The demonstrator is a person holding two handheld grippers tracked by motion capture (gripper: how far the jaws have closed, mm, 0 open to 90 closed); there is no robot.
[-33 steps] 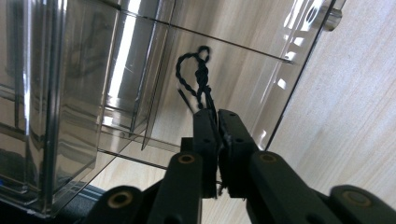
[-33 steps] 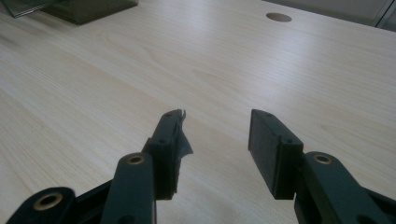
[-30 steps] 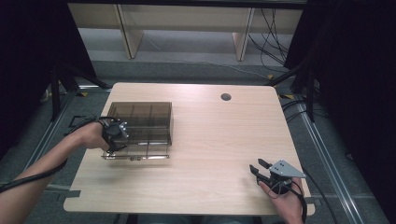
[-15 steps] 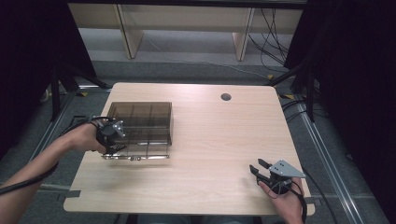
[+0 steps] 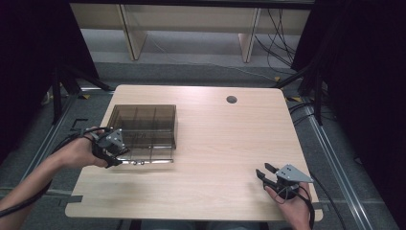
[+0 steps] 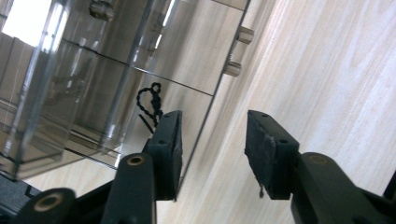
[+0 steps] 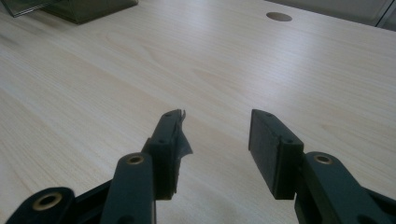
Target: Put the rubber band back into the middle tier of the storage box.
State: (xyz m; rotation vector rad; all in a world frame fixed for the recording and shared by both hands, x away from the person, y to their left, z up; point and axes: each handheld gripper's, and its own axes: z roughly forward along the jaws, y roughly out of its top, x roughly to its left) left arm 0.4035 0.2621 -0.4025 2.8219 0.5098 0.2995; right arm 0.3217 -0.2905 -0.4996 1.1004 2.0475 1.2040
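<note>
Smoked acrylic organizer (image 5: 143,125) sits at the left gripper (image 6: 212,154), jaws parted beside its front panel, seemingly lining up; right gripper (image 7: 215,149) idles wide.

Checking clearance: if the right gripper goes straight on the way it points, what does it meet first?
Nothing close: ahead of the open right gripper lies bare wooden table. The cable hole sits far ahead, slightly right; the smoked acrylic box is off left. Depth unclear.

One bench (image 5: 210,158) carries one smoked clear plastic organiser box (image 5: 143,125). One round cable hole (image 5: 231,99) sits in the benchtop. One black twist tie (image 6: 150,103) lies inside the box. Two tongs: left (image 5: 122,155), right (image 5: 262,174).
</note>
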